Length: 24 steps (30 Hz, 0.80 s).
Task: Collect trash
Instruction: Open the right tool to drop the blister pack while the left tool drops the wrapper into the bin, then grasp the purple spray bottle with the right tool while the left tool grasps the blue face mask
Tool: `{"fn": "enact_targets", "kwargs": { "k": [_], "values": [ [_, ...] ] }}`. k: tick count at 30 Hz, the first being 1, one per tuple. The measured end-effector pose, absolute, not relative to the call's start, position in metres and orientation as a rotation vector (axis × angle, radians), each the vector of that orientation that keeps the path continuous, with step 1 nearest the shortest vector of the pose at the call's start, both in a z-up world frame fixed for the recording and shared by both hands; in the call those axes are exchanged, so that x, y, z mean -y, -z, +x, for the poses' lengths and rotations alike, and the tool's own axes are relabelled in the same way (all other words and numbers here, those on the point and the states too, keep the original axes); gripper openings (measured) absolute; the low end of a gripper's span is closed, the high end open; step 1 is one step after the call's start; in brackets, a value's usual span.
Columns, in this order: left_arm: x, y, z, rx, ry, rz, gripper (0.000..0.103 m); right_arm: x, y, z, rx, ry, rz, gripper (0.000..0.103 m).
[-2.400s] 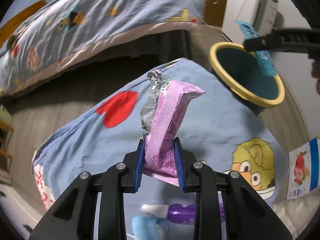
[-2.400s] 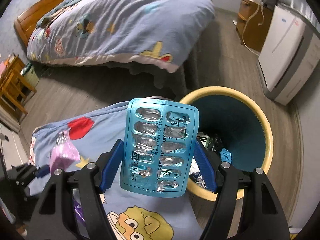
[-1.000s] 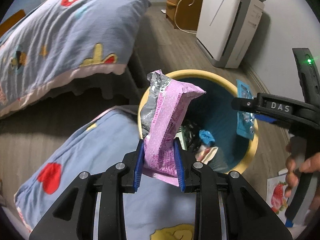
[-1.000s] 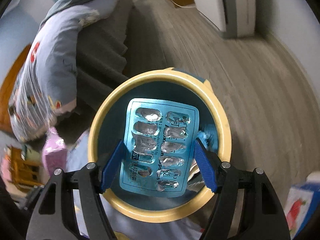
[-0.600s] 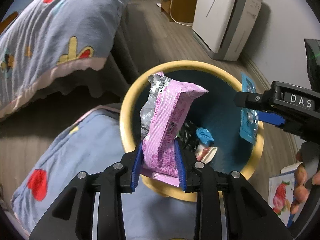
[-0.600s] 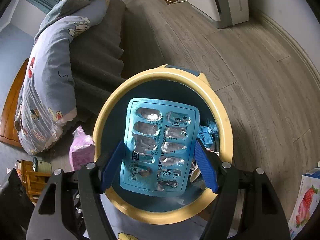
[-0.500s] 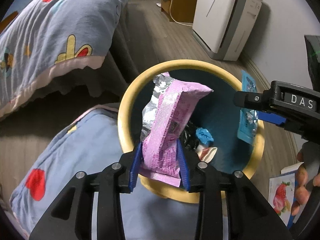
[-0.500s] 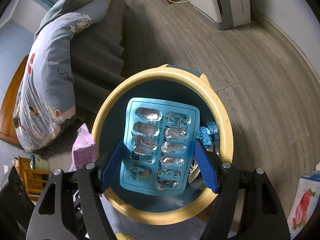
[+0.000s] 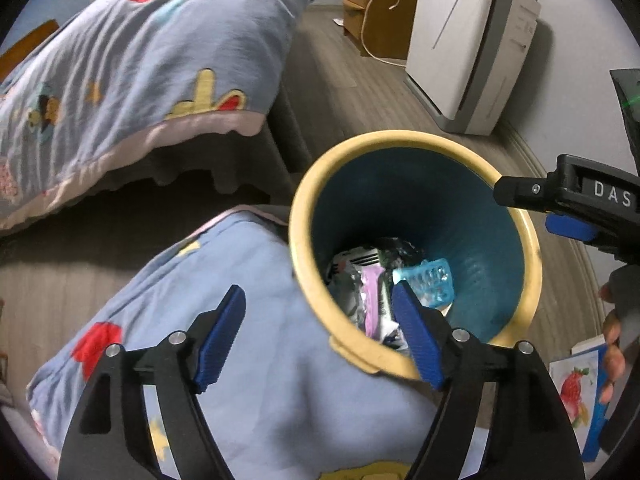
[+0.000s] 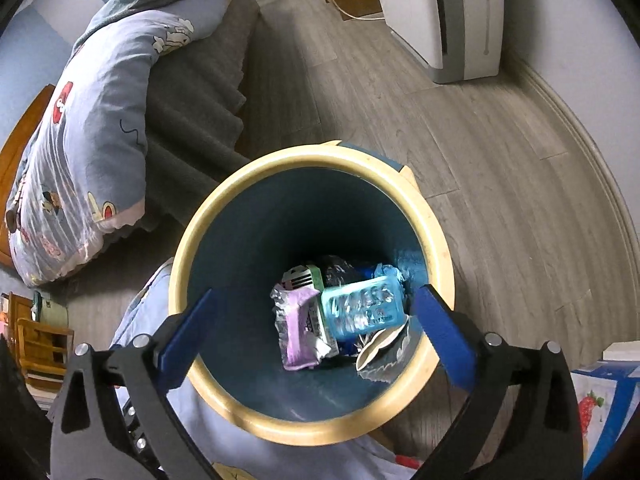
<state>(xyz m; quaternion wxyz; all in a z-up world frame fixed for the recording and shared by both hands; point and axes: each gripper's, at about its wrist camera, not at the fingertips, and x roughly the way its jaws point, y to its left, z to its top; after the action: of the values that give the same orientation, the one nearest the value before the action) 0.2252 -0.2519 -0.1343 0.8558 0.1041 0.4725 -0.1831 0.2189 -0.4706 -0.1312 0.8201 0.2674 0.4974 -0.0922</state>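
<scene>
A round bin with a cream rim (image 9: 400, 138) (image 10: 304, 162) and dark teal inside stands on the floor. At its bottom lie the pink wrapper (image 10: 298, 326) (image 9: 371, 292), the blue blister pack (image 10: 362, 310) (image 9: 430, 282) and other scraps. My left gripper (image 9: 320, 332) is open and empty above the bin's near left rim. My right gripper (image 10: 316, 332) is open and empty right over the bin's mouth; in the left wrist view it shows at the right edge (image 9: 568, 200).
A blue cartoon-print quilt (image 9: 224, 320) lies against the bin's near side. A bed with matching bedding (image 9: 132, 60) is to the left. A white air purifier (image 9: 468, 44) and a wooden cabinet (image 9: 376, 8) stand behind. A strawberry-print box (image 9: 580, 384) lies at the right.
Both grippers opened. The pink wrapper dropped from the left one and the blister pack from the right one; both now lie in the bin.
</scene>
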Motion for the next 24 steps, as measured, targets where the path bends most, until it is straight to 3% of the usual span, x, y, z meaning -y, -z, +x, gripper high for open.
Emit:
{"fn": "enact_targets", "kwargs": {
  "k": [9,24],
  "values": [
    [0.207,0.092,0.189,-0.933,0.34,0.194,0.087,0.441,0.076,0.197,-0.998,0.179,0.425,0.097],
    [0.03,0.032,0.05,-0.82,0.128,0.12,0.094,0.297,0.014,0.111,-0.909,-0.089,0.113,0.097]
  ]
}}
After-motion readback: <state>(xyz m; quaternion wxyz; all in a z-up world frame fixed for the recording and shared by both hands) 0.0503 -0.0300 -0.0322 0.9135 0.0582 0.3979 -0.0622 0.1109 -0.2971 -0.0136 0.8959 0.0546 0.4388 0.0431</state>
